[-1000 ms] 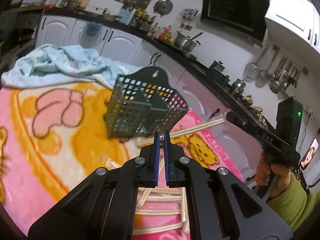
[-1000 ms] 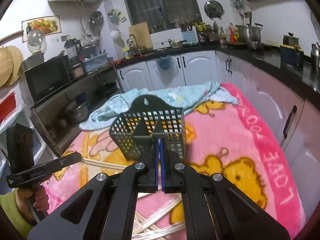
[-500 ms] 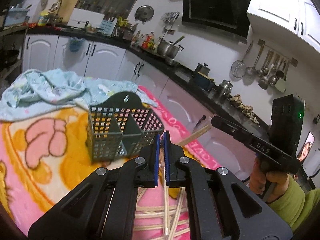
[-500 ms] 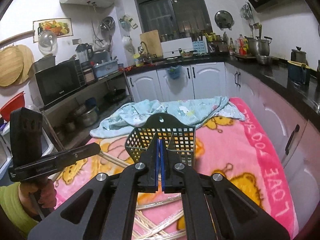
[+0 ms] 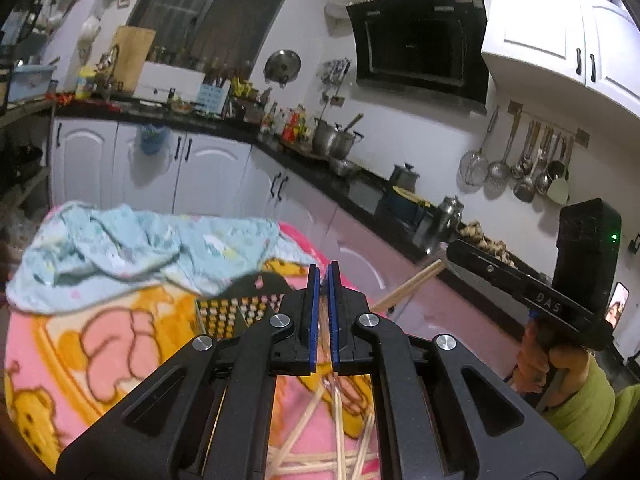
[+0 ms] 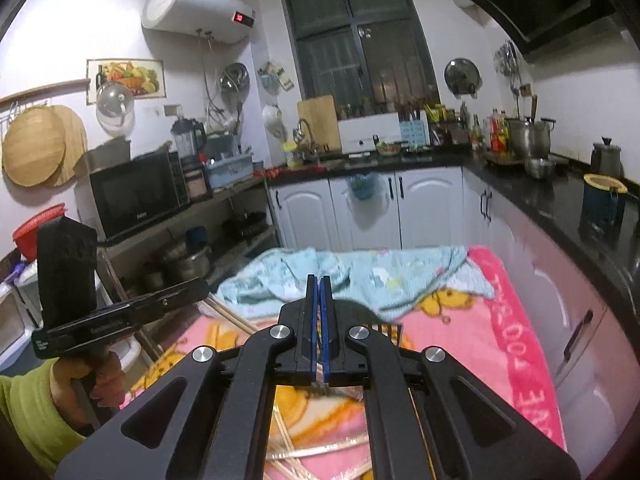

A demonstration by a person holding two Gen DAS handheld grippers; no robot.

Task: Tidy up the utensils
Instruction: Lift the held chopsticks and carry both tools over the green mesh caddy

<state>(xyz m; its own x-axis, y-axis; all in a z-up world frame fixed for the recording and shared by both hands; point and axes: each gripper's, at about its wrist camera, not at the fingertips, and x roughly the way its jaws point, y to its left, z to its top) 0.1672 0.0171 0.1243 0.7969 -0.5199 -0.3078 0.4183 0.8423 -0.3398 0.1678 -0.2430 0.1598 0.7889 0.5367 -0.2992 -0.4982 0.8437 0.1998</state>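
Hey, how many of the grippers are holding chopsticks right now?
2. The left gripper is shut on chopsticks that stick out past it. The right gripper is shut on a chopstick that points toward the blanket.

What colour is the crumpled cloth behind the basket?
Light blue cloth with small pastel prints; clearest in the right wrist view.

Your left tool (image 5: 323,312) points over the blanket (image 5: 80,352) covering the tabletop. The utensil basket (image 5: 236,312) stands directly ahead of it, partly hidden behind the fingers. A crumpled cloth (image 5: 132,248) lies behind the basket. Loose chopsticks (image 5: 312,432) lie scattered below the tool. Your right tool (image 5: 516,286), holding chopsticks, sits to the right.
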